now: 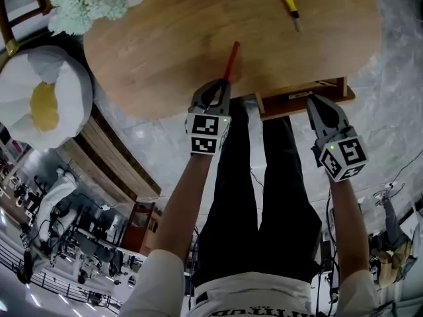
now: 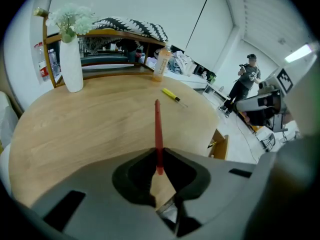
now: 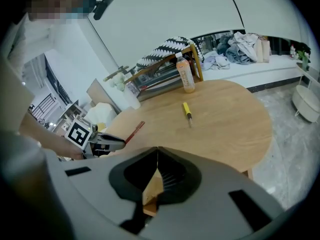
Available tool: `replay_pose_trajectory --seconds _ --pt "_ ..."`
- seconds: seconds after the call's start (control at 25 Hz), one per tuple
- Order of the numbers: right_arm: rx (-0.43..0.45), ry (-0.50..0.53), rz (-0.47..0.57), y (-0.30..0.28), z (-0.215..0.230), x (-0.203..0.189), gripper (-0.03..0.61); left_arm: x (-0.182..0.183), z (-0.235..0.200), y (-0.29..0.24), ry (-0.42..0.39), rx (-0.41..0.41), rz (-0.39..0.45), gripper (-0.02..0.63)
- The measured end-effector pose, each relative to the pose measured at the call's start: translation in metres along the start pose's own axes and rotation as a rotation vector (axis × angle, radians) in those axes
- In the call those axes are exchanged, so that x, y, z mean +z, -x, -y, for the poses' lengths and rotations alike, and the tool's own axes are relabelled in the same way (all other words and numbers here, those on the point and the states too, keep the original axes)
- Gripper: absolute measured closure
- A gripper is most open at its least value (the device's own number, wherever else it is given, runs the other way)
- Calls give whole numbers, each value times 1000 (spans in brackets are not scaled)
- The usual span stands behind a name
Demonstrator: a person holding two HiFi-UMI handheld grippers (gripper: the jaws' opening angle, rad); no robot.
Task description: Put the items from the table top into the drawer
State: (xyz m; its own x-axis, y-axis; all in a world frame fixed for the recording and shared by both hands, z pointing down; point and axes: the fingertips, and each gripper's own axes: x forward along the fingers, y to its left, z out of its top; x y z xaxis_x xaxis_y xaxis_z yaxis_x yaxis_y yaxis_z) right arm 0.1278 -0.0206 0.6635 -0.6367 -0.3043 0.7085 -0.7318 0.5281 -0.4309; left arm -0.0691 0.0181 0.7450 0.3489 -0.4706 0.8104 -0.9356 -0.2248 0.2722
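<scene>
The left gripper has its jaws clamped on the near end of a thin red stick that reaches out over the table; it looks light and stiff, and held so far back it may pivot or slip. The right gripper, jaws together on nothing, hangs by the open drawer. Farther out lies a yellow screwdriver, with a vase and a bottle at the far edge, out of the way

Head view looks steeply down; both gripper views skim low across the same table

The stick is red, the screwdriver yellow, the table light brown.
</scene>
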Motion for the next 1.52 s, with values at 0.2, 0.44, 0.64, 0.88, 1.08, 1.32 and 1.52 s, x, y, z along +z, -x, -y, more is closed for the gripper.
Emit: replay_pose_trajectory --seconds 0.2,0.44,0.64,0.88,1.08,1.32,1.52 --pt "-15 -10 -9 12 1 -17 558 -11 30 -2 -54 -59 -28 552" --pt "-27 6 0 22 1 -24 558 -16 59 -6 -132 -120 -48 552" --pt "-50 -9 9 34 10 -30 558 -20 80 -11 -177 -155 -67 552" --pt "-44 -12 7 44 12 -41 558 -28 103 -20 -248 -195 -92 552" --pt "-47 -13 11 50 19 -49 558 -45 122 -28 -280 -231 -128 552" --pt "-64 -45 24 61 27 -54 558 -62 143 -28 -358 -275 -180 552" --pt "-73 -57 43 65 39 -52 558 -69 154 -35 -405 -299 -212 552"
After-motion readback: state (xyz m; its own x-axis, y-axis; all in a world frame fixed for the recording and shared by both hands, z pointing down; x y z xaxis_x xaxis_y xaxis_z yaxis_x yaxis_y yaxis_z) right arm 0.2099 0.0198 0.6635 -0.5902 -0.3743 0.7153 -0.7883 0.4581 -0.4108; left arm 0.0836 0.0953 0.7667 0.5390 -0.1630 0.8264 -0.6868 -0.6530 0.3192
